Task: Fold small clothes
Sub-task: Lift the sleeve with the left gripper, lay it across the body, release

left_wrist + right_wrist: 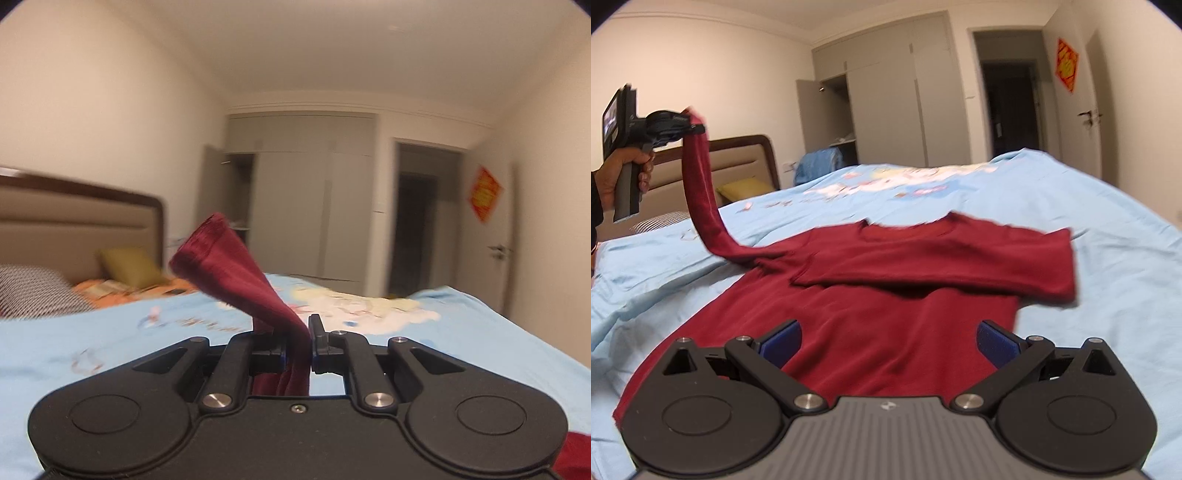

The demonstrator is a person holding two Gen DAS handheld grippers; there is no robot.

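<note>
Maroon long-sleeved shirt (871,317) lies spread on the light blue bedsheet (1108,302), collar toward the far end of the bed, with one sleeve (942,266) already folded flat across the chest. My left gripper (309,345) has its fingers closed tight on the other sleeve (236,273); in the left wrist view the cuff end flares out above the fingers, and more cloth hangs down below them. From the right wrist view I see that same left gripper (696,128) held up high at the left, a hand (617,177) wrapped around its handle, and the sleeve (701,199) hanging from it in a long curve down to the shoulder of the shirt. My right gripper (888,341) sits low over the lower body of the shirt with its blue-padded fingers (781,345) spread wide and nothing between them. Beyond the bed I can see a padded headboard (746,158), a yellow-green pillow (746,188), a grey wardrobe (886,92) with one door ajar, and a red diamond decoration (1066,64) on the open white door.
</note>
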